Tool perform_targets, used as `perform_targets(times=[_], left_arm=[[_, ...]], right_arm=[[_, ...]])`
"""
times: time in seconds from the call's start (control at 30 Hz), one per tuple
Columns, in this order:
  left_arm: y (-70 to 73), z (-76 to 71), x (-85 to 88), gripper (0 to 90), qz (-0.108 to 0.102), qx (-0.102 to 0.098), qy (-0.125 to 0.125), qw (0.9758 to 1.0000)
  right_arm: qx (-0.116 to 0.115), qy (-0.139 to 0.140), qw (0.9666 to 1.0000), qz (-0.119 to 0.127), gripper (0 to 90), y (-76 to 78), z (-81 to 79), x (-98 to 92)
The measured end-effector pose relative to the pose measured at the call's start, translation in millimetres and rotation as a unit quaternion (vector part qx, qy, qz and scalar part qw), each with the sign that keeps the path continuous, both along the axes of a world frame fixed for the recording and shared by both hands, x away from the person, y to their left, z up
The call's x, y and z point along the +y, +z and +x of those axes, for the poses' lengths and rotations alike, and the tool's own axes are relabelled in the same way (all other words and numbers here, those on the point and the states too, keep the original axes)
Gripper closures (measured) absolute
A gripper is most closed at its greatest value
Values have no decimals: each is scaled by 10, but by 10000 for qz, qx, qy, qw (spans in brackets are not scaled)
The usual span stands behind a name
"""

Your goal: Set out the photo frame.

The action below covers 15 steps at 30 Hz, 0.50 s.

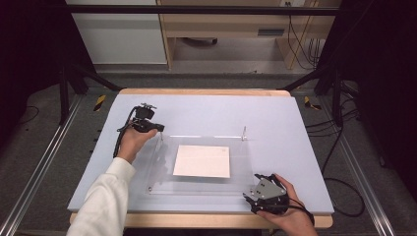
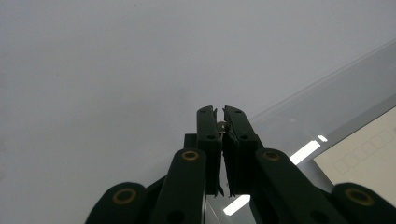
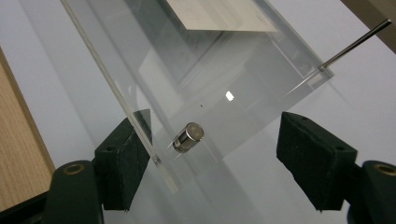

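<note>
Pinching metal pin (image 2: 222,125), left gripper (image 2: 220,122)

Glossy clear plastic sheet (image 1: 201,162), matt paper (image 1: 202,161), shiny, probably metal stud (image 3: 188,136)

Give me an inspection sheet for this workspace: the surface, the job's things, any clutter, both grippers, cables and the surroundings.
Surface: pale blue mat over a wooden table.
Job's things: clear acrylic panel lying flat on the mat, white sheet at its middle; small metal stud at its near right corner; thin metal pin upright at its far right corner.
Clutter: nothing seen.
Grippers: left gripper shut on a small metal fastener at the panel's far left corner; right gripper open, jaws either side of the stud.
Cables: black cable from the left gripper; more on the floor at right.
Surroundings: black frame, wooden furniture behind.
</note>
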<state>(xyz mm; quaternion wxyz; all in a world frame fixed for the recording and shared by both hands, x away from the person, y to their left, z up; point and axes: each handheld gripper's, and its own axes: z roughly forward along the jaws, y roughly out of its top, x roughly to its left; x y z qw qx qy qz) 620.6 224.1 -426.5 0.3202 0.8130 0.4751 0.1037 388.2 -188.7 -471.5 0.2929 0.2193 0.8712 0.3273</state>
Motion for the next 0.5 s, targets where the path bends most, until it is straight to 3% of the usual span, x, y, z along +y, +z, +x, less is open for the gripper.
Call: perform_targets(times=[0.17, 0.5], left_arm=[[-3, 3, 5, 848, -12, 0, -17, 10000], [-3, -5, 5, 847, 27, -37, -53, 10000]], right_arm=[[-90, 85, 9999, -12, 320, 1, -7, 16], [-37, 155, 9999, -16, 347, -3, -2, 28]])
